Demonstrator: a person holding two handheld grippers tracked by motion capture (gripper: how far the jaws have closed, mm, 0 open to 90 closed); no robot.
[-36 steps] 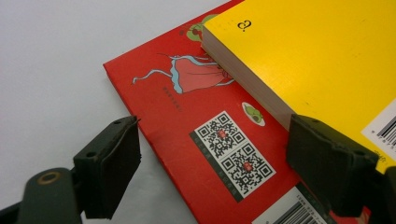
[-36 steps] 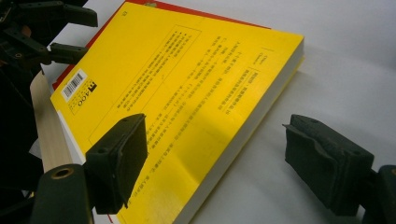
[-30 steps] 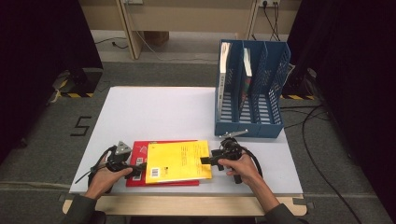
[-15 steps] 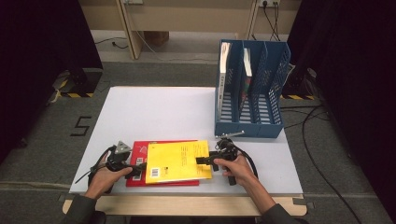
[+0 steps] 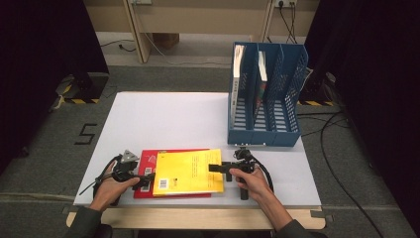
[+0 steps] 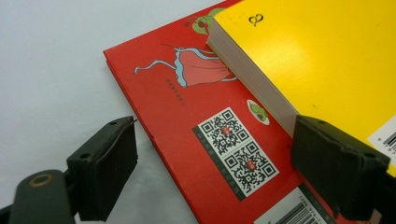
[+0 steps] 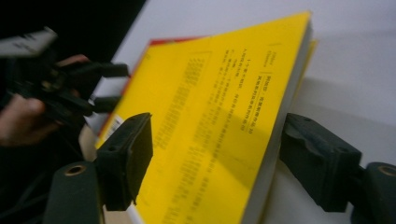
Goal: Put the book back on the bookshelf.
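A yellow book (image 5: 188, 171) lies on a red book (image 5: 147, 158) near the front edge of the white table (image 5: 163, 119). My left gripper (image 5: 147, 179) is at the books' left side. In the left gripper view it (image 6: 215, 128) stands open: one jaw is over the bare table, the other over the yellow book's (image 6: 327, 60) corner, and the red book's (image 6: 187, 98) edge is between them. My right gripper (image 5: 214, 168) is at the yellow book's right edge. Its (image 7: 217, 122) jaws have just been closing, with the yellow book (image 7: 210, 102) between them, one jaw over the cover and one under the edge, without visibly pressing.
A blue file rack (image 5: 265, 126) stands at the back right of the table, with a white-spined book (image 5: 238, 64) in its left slot and another book (image 5: 261, 74) in the middle slot. Cables trail on the floor to the right.
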